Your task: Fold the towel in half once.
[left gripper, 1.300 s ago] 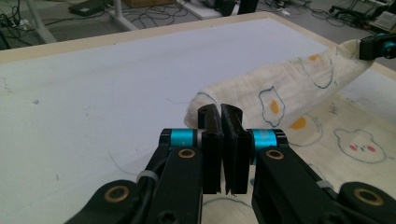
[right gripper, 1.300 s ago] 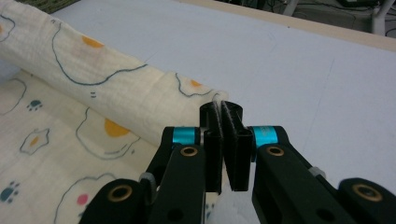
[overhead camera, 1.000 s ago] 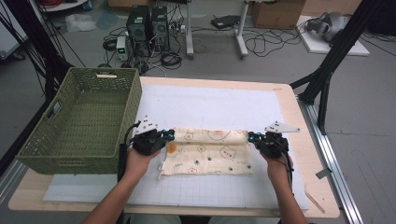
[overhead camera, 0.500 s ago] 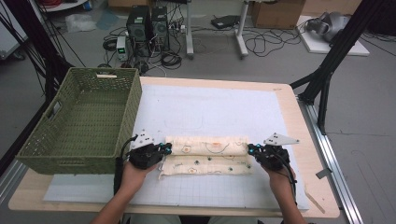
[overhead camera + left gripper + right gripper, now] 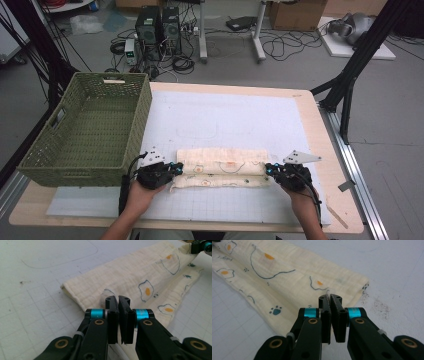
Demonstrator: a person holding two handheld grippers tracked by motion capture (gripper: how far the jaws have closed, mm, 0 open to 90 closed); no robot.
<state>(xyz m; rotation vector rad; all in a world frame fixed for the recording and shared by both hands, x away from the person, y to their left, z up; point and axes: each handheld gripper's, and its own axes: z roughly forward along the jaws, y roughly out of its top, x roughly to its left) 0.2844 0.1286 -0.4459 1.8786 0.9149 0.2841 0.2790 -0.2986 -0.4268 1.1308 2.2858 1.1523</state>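
A cream cloth (image 5: 220, 170) printed with fried eggs and paw marks lies folded into a long narrow strip on the white grid mat (image 5: 225, 120). My left gripper (image 5: 177, 168) is at its left end and my right gripper (image 5: 267, 170) at its right end. In the left gripper view the jaws (image 5: 118, 298) are pressed together, with the cloth (image 5: 140, 272) bunched up at their tips. Seen from the right gripper view, the jaws (image 5: 330, 298) are pinched on a small tuft of the cloth (image 5: 287, 277) edge.
A green woven basket (image 5: 141, 120) stands at the table's left side, close to my left hand. The wooden table edge (image 5: 310, 105) runs along the right. Behind the cloth, the mat is bare. Cables and computer cases lie on the floor beyond.
Both grippers have moved toward the person, drawing the cloth's edge over. The cloth has gone from a wider rectangle to a narrower folded strip.
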